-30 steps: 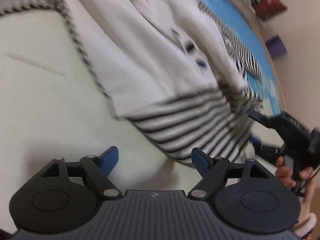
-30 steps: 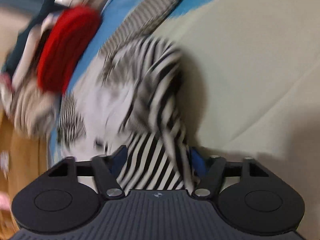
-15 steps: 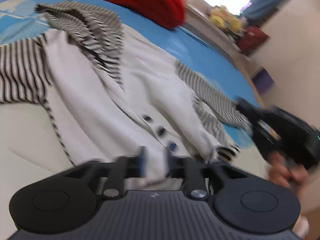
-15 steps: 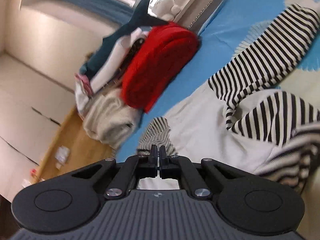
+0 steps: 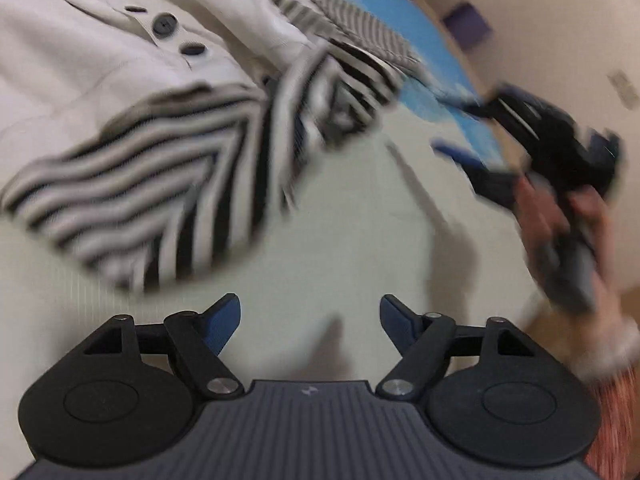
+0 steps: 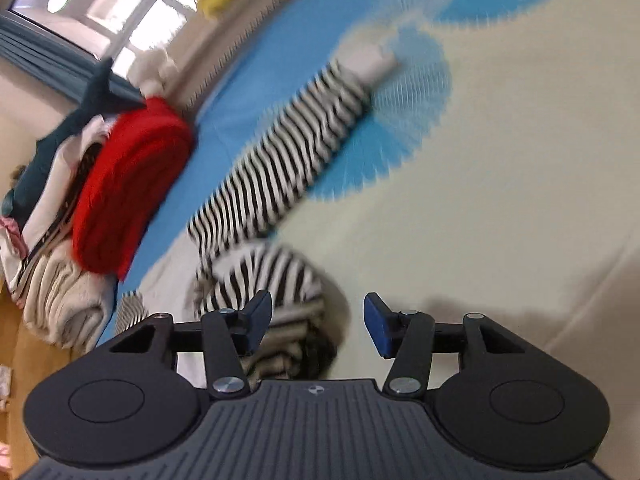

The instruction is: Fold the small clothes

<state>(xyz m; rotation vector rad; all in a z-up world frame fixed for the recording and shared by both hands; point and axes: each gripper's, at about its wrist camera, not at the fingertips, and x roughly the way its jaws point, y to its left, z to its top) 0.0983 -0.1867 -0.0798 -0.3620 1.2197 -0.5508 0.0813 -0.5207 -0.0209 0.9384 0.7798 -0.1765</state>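
Observation:
A small cream cardigan (image 5: pixel 92 64) with dark buttons and black-and-white striped trim lies on the pale bedsheet (image 5: pixel 320 248). Its striped hem (image 5: pixel 160 200) is folded over and blurred. My left gripper (image 5: pixel 310 320) hovers over bare sheet just in front of that hem, its jaws opening with nothing between them. In the right wrist view a striped sleeve (image 6: pixel 288 168) with a white cuff stretches away. A bunched striped fold (image 6: pixel 276 276) lies by the left finger of my right gripper (image 6: pixel 316 312), whose jaws are opening without pressing on cloth. The right gripper (image 5: pixel 460 132), held in a hand, also shows in the left wrist view.
A red folded garment (image 6: pixel 132 184) tops a pile of clothes (image 6: pixel 56 292) at the bed's left edge, with a teal plush (image 6: pixel 84 108) behind. The sheet has blue fan prints (image 6: pixel 404 116). A window (image 6: pixel 100 4) is beyond, and wooden floor (image 6: pixel 24 360) lies below the pile.
Both grippers were nearly shut half a second ago and now stand open. The left one has drawn back off the cardigan onto bare sheet. The right one has let go of the striped cloth and swung right.

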